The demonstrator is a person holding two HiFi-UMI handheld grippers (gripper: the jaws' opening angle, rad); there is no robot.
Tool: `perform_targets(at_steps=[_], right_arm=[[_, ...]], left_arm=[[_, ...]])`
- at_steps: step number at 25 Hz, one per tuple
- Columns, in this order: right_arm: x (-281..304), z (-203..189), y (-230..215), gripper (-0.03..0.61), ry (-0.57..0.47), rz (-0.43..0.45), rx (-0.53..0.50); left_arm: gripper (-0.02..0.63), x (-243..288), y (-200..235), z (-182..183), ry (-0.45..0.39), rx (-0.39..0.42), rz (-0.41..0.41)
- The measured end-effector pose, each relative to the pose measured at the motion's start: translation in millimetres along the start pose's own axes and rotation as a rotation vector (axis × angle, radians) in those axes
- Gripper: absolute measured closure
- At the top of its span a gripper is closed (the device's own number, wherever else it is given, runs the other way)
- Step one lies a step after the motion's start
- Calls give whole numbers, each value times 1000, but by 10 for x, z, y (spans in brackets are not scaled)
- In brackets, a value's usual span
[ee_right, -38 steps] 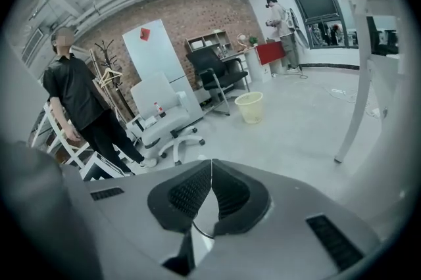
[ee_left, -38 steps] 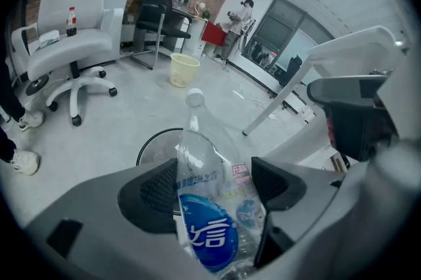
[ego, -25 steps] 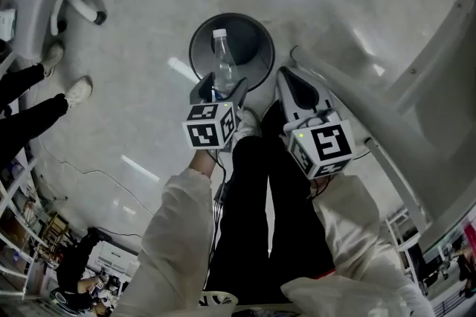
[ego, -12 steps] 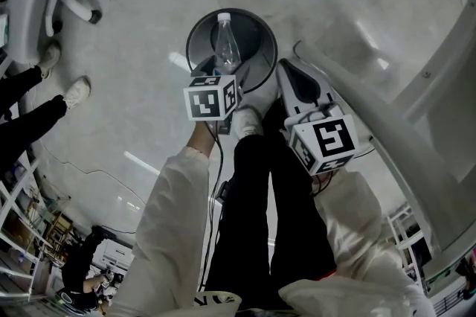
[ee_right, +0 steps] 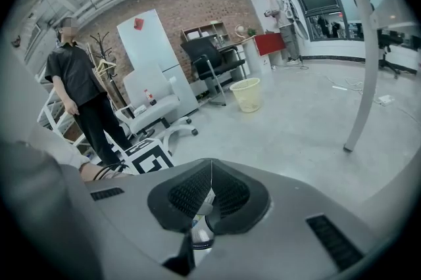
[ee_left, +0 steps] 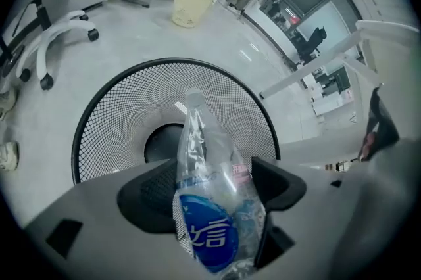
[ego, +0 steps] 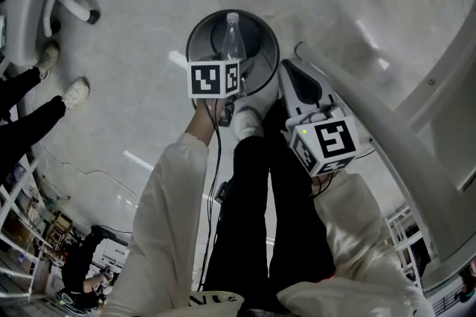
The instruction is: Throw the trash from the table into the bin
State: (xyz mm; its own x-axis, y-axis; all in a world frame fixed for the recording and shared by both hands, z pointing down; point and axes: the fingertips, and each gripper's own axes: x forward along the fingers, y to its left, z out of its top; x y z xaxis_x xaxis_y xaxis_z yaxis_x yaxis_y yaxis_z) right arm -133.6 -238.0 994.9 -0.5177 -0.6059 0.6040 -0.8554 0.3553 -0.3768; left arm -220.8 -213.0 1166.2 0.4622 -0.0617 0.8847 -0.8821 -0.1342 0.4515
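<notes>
Bottle (ee_left: pixel 197 140) clamped in L tongs (ee_left: pixel 212 190), angled steeply down over bin (ee_left: pixel 112 134); R tongs (ee_right: pixel 210 190) closed, tilted less.

Bright, even overhead light leaves glare streaks on the glossy floor (ego: pixel 149 25), and the fisheye edges bend and darken.

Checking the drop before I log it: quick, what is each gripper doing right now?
Left gripper: jaws closed on a plastic bottle above the bin.
Right gripper: jaws shut, nothing held.
</notes>
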Motion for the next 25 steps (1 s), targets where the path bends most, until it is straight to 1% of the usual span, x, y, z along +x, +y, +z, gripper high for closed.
perform_targets(at_steps=[6,10,15,21,23,25], right_arm=[[71,7,7,557,6,8,-4],[65,-11,-23,557,9,5,3],[39,-15,-62,557,13,6,0],[6,11,-98,557,10,6,-7],[3,0,-92,557,11,7,-7],[2,-3,-77,557,10,10,-8]], left_arm=[[259,158,41,21,112,-45,-62],[259,228,50,14,156,-40,-67],[259,233,43,-1,159,-27,-57],[259,189,39,48,128,54,-2],[259,182,23,58,120,72,1],[259,173,6,72,115,74,-4]])
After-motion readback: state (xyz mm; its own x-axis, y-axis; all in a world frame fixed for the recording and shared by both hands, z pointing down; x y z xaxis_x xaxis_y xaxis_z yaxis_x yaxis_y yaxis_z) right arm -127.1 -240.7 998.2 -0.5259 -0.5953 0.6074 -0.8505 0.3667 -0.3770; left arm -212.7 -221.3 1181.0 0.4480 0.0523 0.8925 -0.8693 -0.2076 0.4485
